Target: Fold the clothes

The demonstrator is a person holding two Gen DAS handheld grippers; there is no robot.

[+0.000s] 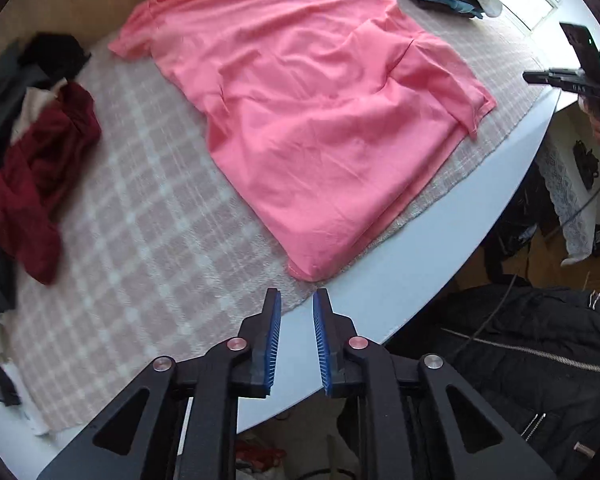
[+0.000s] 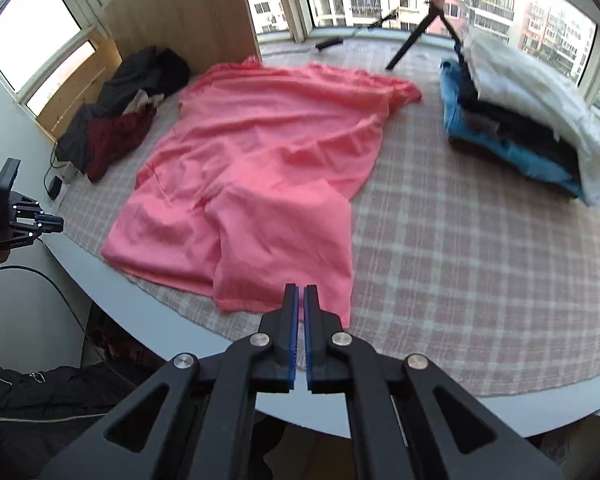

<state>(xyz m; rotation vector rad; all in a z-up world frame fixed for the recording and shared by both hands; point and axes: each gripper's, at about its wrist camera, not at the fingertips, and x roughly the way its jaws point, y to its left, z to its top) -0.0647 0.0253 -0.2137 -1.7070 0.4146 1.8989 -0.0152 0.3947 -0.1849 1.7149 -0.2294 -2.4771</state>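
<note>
A pink garment (image 2: 252,168) is lying spread on the checked cloth (image 2: 460,280) of a round table (image 1: 440,264), its near hem at the table's edge, one side apparently turned in. The left gripper (image 1: 296,300) is hovering by a hem corner, jaws slightly apart and empty; the right gripper (image 2: 300,292) is hanging over the hem, jaws nearly together, holding nothing. A folded stack (image 2: 520,120) is sitting at one side and an unfolded heap (image 2: 112,120) is waiting, so most folding looks still ahead.
</note>
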